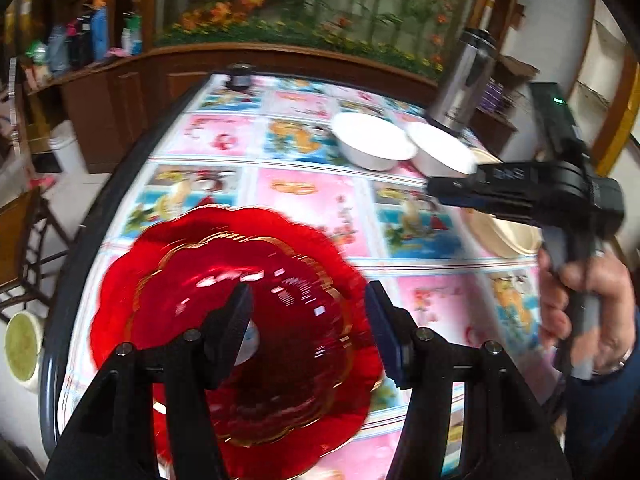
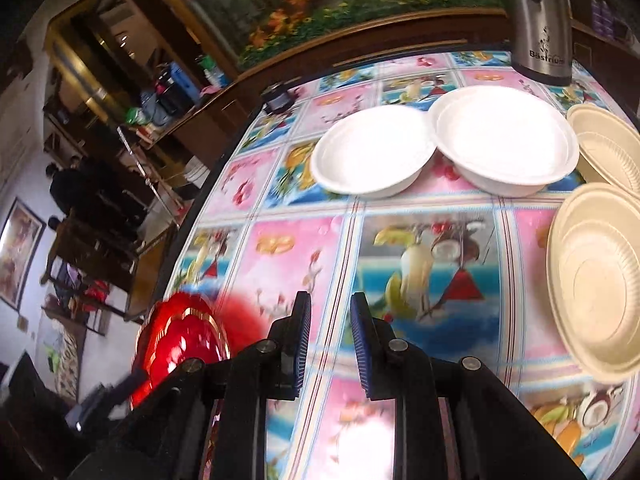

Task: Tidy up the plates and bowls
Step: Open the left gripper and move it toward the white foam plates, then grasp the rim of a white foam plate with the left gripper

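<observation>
Both tilted down: left gripper agape over blurred, seemingly untouched red plate, right gripper narrow, empty.

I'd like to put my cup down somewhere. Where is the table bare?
The widest bare patch is mid-table, between the red plate, the white bowls and the beige bowls. Cloth also lies free beyond the red plate toward the small dark object. The corner by the kettle is crowded.
</observation>
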The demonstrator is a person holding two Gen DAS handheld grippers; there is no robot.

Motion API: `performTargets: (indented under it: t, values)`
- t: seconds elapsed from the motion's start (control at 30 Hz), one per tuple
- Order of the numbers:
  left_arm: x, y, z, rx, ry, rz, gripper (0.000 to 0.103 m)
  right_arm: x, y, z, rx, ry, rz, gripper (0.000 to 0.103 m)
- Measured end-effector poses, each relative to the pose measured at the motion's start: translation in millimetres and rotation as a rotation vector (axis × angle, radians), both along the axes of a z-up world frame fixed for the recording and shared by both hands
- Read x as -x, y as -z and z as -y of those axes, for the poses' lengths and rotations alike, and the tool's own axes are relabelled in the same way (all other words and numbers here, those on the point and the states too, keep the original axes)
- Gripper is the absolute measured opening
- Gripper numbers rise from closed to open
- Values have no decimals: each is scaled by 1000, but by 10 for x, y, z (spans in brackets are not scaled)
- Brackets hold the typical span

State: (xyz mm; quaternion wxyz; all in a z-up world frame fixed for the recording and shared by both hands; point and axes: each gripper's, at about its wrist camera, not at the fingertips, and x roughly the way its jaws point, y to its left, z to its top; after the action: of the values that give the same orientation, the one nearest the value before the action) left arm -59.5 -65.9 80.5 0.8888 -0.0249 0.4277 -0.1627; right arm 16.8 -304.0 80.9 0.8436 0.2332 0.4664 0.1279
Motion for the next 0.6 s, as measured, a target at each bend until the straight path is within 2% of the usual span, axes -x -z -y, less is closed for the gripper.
performTargets:
  t: [0.07,0.17,0.23,0.43,0.5,0.6]
  values:
    - [-159,-94,105,-6,61,-38,57,-129,17,69,-19,24,-26,24]
    - [-401,-272,188,4,79,-86,56,-322,28,183,-38,78,-46,28]
    - [-574,-382,249,21,95,-98,57,-431,27,269,-59,122,-49,36]
    - [-1276,-436,326,45,3,-116,59,-796,152,307,-68,189,-86,37]
    - [-1528,-384,378,28,-21,-122,59,-881,221,292,-61,197,-106,37]
    - [-1833,-255,408,59,-51,-173,59,-960,309,315,-47,213,-112,37]
